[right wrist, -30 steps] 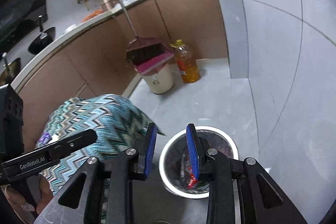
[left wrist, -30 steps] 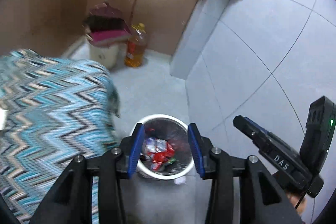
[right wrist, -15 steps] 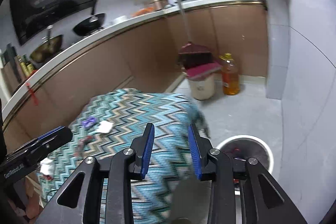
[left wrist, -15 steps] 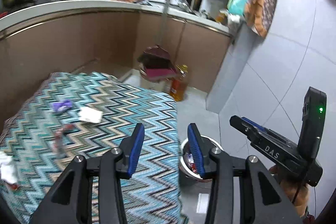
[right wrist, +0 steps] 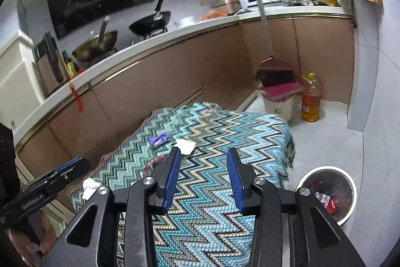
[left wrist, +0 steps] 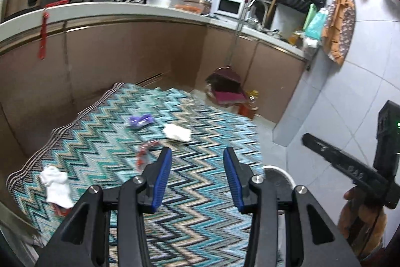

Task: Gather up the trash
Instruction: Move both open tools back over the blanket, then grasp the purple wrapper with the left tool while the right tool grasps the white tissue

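Note:
A table under a blue zigzag cloth (left wrist: 200, 192) (right wrist: 212, 142) carries scattered trash: a purple wrapper (left wrist: 140, 121) (right wrist: 158, 140), a white tissue (left wrist: 177, 133) (right wrist: 186, 145), a red wrapper (left wrist: 145, 154) (right wrist: 155, 162) and a crumpled white tissue (left wrist: 56, 183) (right wrist: 88, 185). The white trash bin (right wrist: 350, 182) (left wrist: 280, 173) stands on the floor to the right, with wrappers inside. My left gripper (left wrist: 197, 177) hovers open over the cloth with nothing between its fingers. My right gripper (right wrist: 203, 175) also hangs above the cloth, its jaws opening and empty.
Brown kitchen cabinets (left wrist: 125, 61) under a white counter run behind the table. A broom and dustpan on a small bin (right wrist: 277, 89) and an oil bottle (right wrist: 310, 99) stand in the corner. A grey tiled wall (left wrist: 350, 104) closes the right side.
Both views swung up and left, from the trash bin on the floor to the table top with its litter. The right gripper's jaws have widened; the left ones look unchanged.

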Available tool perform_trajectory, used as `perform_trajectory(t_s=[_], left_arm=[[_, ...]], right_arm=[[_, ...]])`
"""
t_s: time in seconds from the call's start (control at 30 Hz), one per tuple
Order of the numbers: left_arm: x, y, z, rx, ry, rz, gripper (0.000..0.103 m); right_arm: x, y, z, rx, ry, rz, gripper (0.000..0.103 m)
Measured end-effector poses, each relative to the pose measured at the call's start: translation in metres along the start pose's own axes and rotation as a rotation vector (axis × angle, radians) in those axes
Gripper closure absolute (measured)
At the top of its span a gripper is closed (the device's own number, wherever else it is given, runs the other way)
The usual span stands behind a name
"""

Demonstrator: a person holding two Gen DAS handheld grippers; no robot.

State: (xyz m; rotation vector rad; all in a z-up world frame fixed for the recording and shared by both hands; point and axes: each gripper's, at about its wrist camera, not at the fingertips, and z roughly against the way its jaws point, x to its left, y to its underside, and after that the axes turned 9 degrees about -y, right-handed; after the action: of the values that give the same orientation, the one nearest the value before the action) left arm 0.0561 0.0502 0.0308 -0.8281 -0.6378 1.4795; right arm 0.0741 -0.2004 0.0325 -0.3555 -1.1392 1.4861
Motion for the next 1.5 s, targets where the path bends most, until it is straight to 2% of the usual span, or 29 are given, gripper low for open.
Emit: perform_trajectory(t_s=[0.37,0.47,0.63,0.77,0.93,1.0,1.1,1.27,1.33,1.37,1.4,1.47,1.5], left_arm=[[0.098,-0.013,-0.076,0.101,-0.120,0.078,0.062],[0.113,-0.016,-0.101,0.145,-0.124,0.092,0.062],[0.104,-0.009,-0.148,0.217,-0.104,0.040,0.062],[0.098,-0.020,-0.189,0.248,-0.118,0.028,0.062],[0.100,-0.047,-0.241,0.277,-0.117,0.065,0.061],[0.100,-0.054,-0.265,0.284,-0.132,0.069,0.055],[0.106,-0.060,-0.296,0.300,-0.166,0.087,0.054],[0.109,-0.059,-0.330,0.343,-0.142,0.121,0.054],[0.107,-0.056,-0.336,0.347,-0.122,0.126,0.055],[0.107,-0.055,-0.338,0.348,-0.122,0.127,0.058],[0.107,-0.054,-0.339,0.346,-0.120,0.128,0.064],[0.106,-0.051,-0.341,0.352,-0.097,0.136,0.085],[0.106,-0.051,-0.340,0.350,-0.084,0.144,0.085]], right_arm=[[0.005,0.001,-0.082,0.115,-0.048,0.037,0.065],[0.004,-0.001,-0.110,0.153,-0.060,0.047,0.065],[0.002,-0.003,-0.171,0.230,-0.077,0.082,0.065],[-0.008,-0.005,-0.221,0.284,-0.103,0.061,0.065],[-0.017,-0.006,-0.272,0.331,-0.114,0.034,0.065],[-0.019,-0.006,-0.289,0.352,-0.113,0.029,0.059],[-0.023,-0.006,-0.310,0.372,-0.108,0.030,0.058],[-0.024,-0.001,-0.336,0.410,-0.103,0.045,0.058],[-0.024,0.002,-0.339,0.413,-0.100,0.057,0.060],[-0.023,0.002,-0.339,0.410,-0.100,0.063,0.070],[-0.023,0.003,-0.340,0.409,-0.100,0.071,0.085],[-0.025,0.003,-0.340,0.403,-0.100,0.073,0.090],[-0.026,0.002,-0.339,0.397,-0.102,0.075,0.094]])
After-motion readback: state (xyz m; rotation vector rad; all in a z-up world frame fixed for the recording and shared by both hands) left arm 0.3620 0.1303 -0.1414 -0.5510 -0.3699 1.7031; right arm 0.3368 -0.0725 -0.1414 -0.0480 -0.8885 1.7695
